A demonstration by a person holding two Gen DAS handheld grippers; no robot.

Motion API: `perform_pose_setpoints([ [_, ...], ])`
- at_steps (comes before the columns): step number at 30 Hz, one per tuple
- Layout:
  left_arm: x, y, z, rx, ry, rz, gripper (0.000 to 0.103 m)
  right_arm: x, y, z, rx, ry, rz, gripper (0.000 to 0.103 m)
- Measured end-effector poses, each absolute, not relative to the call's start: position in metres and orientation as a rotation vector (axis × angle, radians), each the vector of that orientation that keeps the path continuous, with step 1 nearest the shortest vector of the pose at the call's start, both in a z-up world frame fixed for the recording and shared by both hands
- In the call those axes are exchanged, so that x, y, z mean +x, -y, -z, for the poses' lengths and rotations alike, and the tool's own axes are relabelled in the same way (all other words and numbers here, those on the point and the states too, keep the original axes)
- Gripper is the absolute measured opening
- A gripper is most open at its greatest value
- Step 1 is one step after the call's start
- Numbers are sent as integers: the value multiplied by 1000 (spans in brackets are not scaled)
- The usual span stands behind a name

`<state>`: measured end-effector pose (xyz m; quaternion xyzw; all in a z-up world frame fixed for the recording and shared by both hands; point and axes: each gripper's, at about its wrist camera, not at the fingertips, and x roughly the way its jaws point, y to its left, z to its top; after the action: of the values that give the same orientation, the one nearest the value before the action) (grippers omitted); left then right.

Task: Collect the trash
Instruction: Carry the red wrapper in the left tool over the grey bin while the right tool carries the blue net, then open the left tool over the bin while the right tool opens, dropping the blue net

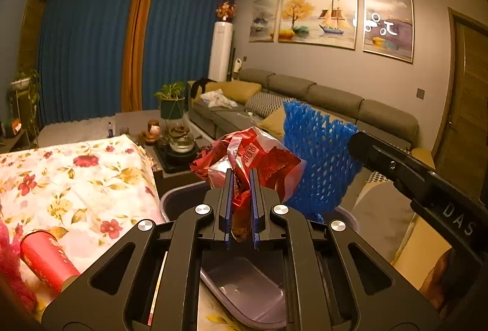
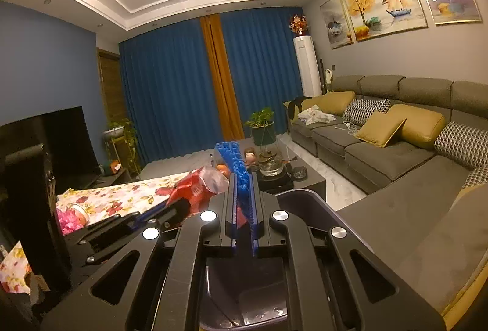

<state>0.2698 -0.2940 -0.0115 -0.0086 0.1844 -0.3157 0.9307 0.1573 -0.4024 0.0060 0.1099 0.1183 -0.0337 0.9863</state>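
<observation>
Left hand-held gripper (image 1: pixel 242 178) nearest my lens: jaws clamped on a crumpled red foil wrapper (image 1: pixel 250 155), which sticks up past the tips. I hold it over the grey bin (image 1: pixel 183 196), presumably for the drop. Right hand-held gripper (image 2: pixel 243 183) pinched on blue foam netting (image 2: pixel 231 157), also above the bin (image 2: pixel 308 199). Red cup (image 1: pixel 45 257) left on floral table (image 1: pixel 76 178).

Left tool (image 1: pixel 242 178) clamped on red wrapper (image 1: pixel 253 160) above grey bin (image 1: pixel 183 198).
</observation>
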Motion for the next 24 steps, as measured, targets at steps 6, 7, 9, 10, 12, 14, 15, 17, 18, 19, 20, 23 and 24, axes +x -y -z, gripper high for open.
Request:
perform_pose_setpoints([
  [6, 277, 298, 18, -3, -395, 655, 20, 162, 407, -4, 215, -244, 81, 27],
  [7, 279, 296, 19, -4, -400, 646, 30, 162, 407, -4, 219, -245, 85, 27],
  [9, 279, 291, 20, -19, -410, 634, 45, 162, 409, -3, 224, -247, 90, 28],
  [10, 279, 288, 20, -23, -410, 625, 54, 160, 409, -3, 228, -250, 95, 29],
  [12, 275, 282, 19, -16, -398, 599, 62, 157, 408, -1, 228, -254, 103, 41],
  [14, 271, 276, 18, -6, -384, 575, 69, 152, 405, -1, 213, -250, 116, 54],
  [15, 268, 270, 17, -1, -375, 557, 74, 150, 406, -1, 204, -247, 121, 59],
  [17, 262, 262, 15, 4, -370, 530, 81, 143, 401, -2, 189, -243, 131, 64],
  [18, 258, 254, 14, 8, -365, 506, 83, 139, 399, -1, 188, -240, 132, 67],
  [19, 257, 249, 13, 11, -364, 490, 85, 136, 397, -1, 189, -236, 133, 71],
  [20, 253, 244, 12, 14, -363, 473, 86, 132, 395, -1, 189, -234, 136, 74],
  [23, 243, 223, 10, 23, -360, 429, 88, 124, 388, -1, 183, -229, 133, 80],
  [24, 239, 215, 10, 26, -360, 410, 89, 122, 385, -1, 180, -229, 131, 81],
])
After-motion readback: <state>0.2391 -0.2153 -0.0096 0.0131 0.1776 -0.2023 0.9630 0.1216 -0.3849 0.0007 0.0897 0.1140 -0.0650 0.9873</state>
